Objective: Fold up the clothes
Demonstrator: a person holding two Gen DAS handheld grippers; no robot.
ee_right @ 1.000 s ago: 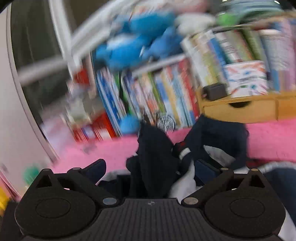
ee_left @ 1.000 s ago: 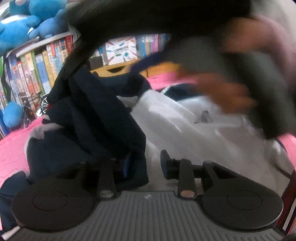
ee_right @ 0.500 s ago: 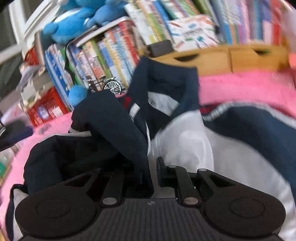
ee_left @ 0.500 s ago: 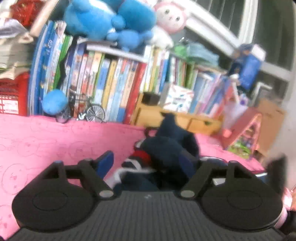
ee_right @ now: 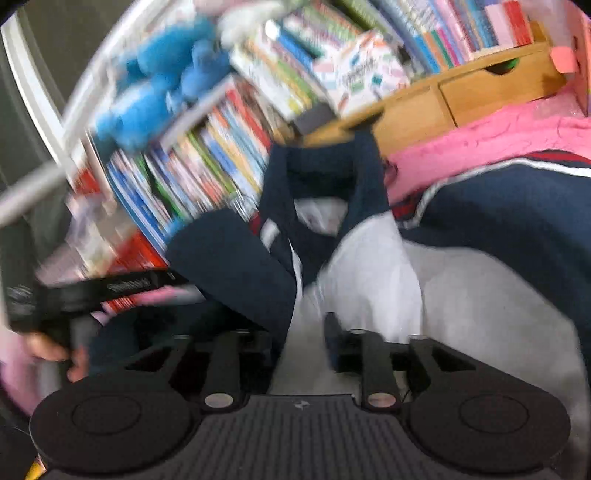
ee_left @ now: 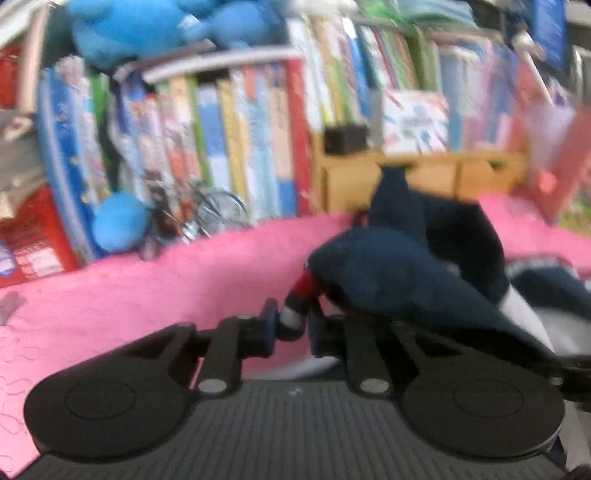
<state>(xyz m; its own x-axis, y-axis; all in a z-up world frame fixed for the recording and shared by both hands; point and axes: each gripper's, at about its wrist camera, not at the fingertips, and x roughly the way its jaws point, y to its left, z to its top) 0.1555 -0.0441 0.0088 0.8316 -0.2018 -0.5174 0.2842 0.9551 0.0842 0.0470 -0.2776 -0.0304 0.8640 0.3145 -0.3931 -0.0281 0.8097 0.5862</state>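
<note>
A navy and white jacket (ee_left: 399,280) lies crumpled on the pink bedspread (ee_left: 147,288). Its red, white and navy striped cuff (ee_left: 297,299) stands between the fingers of my left gripper (ee_left: 291,328), whose jaws are closing and pinch it. In the right wrist view the jacket (ee_right: 517,221) shows its white body (ee_right: 461,295) and navy collar (ee_right: 321,166). My right gripper (ee_right: 299,343) is opening over the white cloth; a navy sleeve (ee_right: 236,258) drapes over its left finger and hides the tip. The left gripper's body (ee_right: 92,291) and a hand (ee_right: 48,350) appear at the left.
A bookshelf (ee_left: 221,129) packed with books runs along the back, with blue plush toys (ee_left: 140,26) on top. A wooden drawer box (ee_left: 424,173), a toy bicycle (ee_left: 207,214) and a blue ball (ee_left: 118,221) stand at the bed's far edge.
My left gripper went from wide open around the jacket to pinching the striped cuff. My right gripper, shut on navy cloth half a second ago, now has its jaws apart and has rolled.
</note>
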